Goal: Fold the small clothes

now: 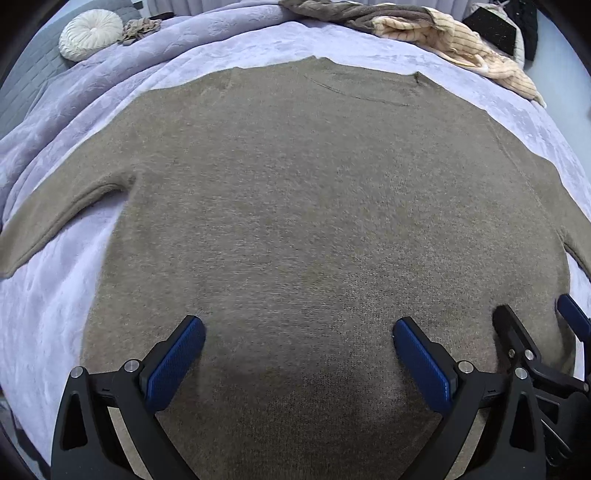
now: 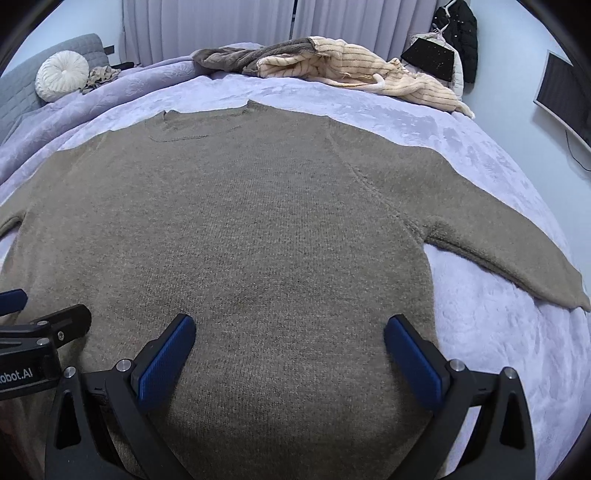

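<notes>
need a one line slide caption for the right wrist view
Open right gripper poised over the hem of a brown sweater spread flat on a lavender blanket, sleeve out to the right.

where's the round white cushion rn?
Round white cushion sits far upper left in both wrist views, on the grey sofa past the lavender blanket.

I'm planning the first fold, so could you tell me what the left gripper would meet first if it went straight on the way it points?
Most likely the sweater: the open left gripper points at its spread body, with nothing between. Depth is unclear.
</notes>
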Available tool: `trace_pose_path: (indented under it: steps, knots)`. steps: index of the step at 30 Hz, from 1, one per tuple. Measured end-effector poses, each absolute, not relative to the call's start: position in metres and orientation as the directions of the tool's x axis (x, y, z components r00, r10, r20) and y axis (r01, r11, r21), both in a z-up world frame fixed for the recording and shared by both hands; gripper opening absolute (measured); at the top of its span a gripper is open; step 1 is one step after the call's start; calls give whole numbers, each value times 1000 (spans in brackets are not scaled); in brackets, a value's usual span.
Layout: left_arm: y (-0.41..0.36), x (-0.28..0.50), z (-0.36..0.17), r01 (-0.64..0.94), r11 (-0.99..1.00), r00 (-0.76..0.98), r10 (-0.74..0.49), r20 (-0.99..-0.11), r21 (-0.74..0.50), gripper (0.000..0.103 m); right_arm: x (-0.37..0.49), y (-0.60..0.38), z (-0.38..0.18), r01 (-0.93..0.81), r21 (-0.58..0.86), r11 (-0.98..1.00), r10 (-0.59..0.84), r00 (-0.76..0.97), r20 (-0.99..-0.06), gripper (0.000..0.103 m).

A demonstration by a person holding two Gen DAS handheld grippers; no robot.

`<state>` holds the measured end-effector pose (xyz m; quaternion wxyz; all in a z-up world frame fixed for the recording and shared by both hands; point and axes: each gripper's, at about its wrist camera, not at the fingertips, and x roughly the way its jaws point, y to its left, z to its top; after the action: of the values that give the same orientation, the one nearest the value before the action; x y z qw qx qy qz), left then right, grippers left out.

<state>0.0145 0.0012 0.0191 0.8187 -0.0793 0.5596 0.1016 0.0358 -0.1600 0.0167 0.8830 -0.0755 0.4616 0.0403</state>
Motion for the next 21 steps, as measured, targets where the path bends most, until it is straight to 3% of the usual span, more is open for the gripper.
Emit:
trace_pose_path:
  steps: [3, 21]
  knots:
    - [-1, 15, 36, -259, 966, 386, 97, -917, -7, 103, 32, -171, 36, -118, -44, 992, 35, 592, -805, 103]
    - [-53, 25, 101, -181, 983, 470, 79, -879, -8, 103, 29, -222, 111, -17, -73, 997, -45, 653, -756, 103]
